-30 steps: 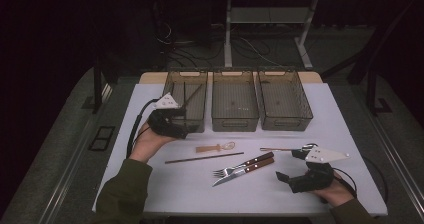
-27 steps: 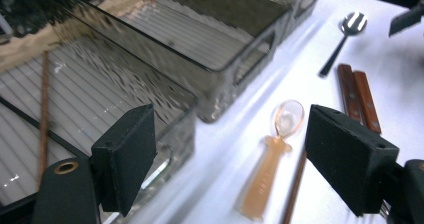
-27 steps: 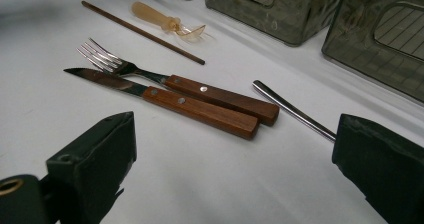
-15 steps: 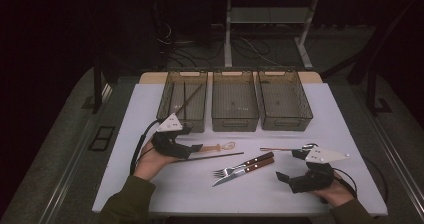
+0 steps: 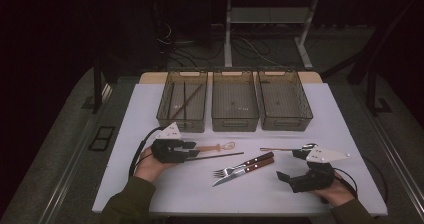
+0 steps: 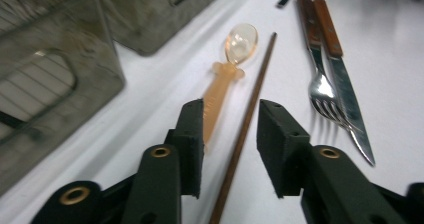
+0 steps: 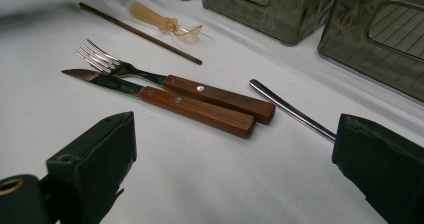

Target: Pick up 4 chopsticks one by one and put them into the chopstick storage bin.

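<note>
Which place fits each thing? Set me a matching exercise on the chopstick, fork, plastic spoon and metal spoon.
1 chopstick
2 fork
3 plastic spoon
4 metal spoon

a beside the knife
b near the right gripper
c between the left gripper's jaws
d just outside those jaws, toward the bins

Pairs: 1-c, 2-a, 3-d, 4-b

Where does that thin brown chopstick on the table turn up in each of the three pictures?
High view: the chopstick lies left of centre, reaching right from the left gripper.
Left gripper view: it runs up the middle between the two black jaws, which have just been closing but do not press on it.
Right gripper view: top left, slanting.
Shared landmark: the orange plastic spoon lying beside it.
</note>
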Tool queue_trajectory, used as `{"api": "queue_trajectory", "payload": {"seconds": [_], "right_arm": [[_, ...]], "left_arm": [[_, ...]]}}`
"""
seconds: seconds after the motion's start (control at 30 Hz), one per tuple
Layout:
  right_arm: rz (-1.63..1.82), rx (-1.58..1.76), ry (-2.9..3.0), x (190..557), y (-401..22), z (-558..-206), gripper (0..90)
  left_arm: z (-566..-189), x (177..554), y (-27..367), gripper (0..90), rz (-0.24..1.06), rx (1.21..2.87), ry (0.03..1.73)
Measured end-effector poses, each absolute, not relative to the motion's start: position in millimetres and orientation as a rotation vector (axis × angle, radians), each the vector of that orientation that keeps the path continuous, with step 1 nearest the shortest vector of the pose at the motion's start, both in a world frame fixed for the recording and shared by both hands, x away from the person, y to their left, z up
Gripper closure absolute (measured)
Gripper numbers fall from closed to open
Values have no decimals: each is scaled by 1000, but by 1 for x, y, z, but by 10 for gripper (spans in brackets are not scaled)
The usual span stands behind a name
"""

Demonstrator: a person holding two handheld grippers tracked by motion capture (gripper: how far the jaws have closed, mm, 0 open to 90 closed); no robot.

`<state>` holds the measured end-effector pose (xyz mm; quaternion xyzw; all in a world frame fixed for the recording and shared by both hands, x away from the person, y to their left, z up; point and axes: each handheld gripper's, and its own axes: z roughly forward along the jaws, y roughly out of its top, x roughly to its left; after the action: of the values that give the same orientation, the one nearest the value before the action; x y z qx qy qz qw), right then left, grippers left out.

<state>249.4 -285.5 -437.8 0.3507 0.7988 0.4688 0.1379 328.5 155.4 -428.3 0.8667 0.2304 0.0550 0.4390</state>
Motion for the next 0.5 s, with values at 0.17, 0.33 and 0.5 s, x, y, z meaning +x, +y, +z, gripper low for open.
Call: {"api": "queue_trajectory", "payload": {"seconds": [0.17,0.33,0.5], "right_arm": [[1359,1016,2310,250,-286,-438,41],[1362,1021,2308,250,-286,-438,41],[1361,1025,2308,250,-287,-438,41]], "left_arm": [[-434,329,152,699,107,2206,552],[-439,331,149,735,88,2245,539],[-442,332,149,761,71,2264,534]]}}
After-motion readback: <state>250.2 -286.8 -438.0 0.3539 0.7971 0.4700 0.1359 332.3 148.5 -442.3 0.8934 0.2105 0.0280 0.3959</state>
